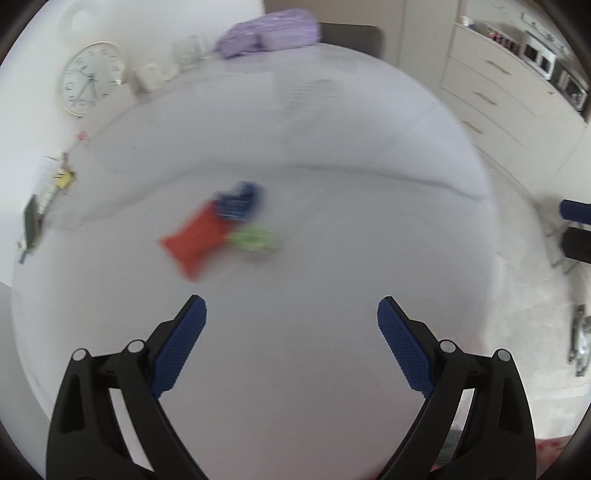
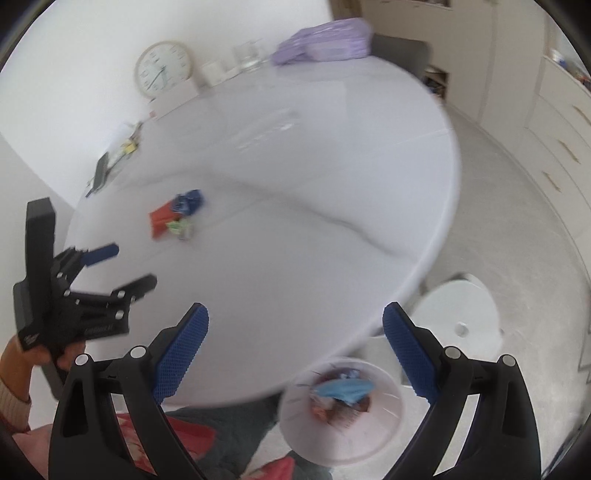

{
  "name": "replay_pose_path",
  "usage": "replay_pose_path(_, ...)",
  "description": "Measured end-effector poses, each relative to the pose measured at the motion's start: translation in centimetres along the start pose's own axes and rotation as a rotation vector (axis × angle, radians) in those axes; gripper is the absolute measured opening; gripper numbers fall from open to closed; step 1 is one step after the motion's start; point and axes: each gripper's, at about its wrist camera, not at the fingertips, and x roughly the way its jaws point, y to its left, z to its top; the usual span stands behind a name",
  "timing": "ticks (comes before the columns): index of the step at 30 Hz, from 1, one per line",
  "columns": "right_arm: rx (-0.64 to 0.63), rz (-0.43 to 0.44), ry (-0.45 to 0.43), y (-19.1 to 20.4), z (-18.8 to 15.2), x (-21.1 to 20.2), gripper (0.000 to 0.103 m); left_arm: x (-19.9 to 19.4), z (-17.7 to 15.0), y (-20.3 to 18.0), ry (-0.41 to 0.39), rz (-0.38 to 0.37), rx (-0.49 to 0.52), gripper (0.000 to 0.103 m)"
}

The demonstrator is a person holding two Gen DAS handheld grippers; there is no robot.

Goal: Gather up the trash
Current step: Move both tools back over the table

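Three pieces of trash lie together on the white round table [image 1: 332, 206]: a red wrapper [image 1: 194, 236] [image 2: 160, 219], a crumpled blue wrapper [image 1: 240, 201] [image 2: 190, 201] and a small green wrapper [image 1: 255, 240] [image 2: 179, 227]. My left gripper [image 1: 291, 314] is open above the table, short of the pile, with nothing between its fingers. It also shows in the right wrist view, the left gripper [image 2: 136, 266] open and held by a hand. My right gripper [image 2: 295, 321] is open and empty over the table's near edge. Below it, a white bin [image 2: 340, 413] on the floor holds several wrappers.
A clock [image 1: 92, 77] [image 2: 162, 68], glasses [image 1: 190, 50] and a purple bag [image 1: 269, 31] [image 2: 325, 38] stand at the table's far side. Small items [image 1: 48, 192] lie at the left edge. A white stool [image 2: 458, 317] stands beside the bin. Cabinets [image 1: 498, 96] line the right wall.
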Motion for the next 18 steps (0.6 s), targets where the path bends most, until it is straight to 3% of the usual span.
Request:
replay_pose_path(3, -0.060, 0.025, 0.035, 3.4, 2.2, 3.0, 0.095, 1.6, 0.5, 3.9, -0.026, 0.044, 0.075, 0.090)
replay_pose_path(7, -0.171, 0.023, 0.090, 7.7, 4.8, 7.2, 0.095, 4.0, 1.3, 6.5, -0.051, 0.034, 0.295, 0.090)
replay_pose_path(10, -0.198, 0.034, 0.129, 9.7, 6.1, 9.5, 0.095, 6.1, 2.4, 7.4, -0.044, -0.033, 0.449, 0.090)
replay_pose_path(18, -0.170, 0.081, 0.208, 11.5, 7.0, 13.0, 0.095, 10.6, 4.7, 8.3, -0.016, -0.246, 0.638, 0.086)
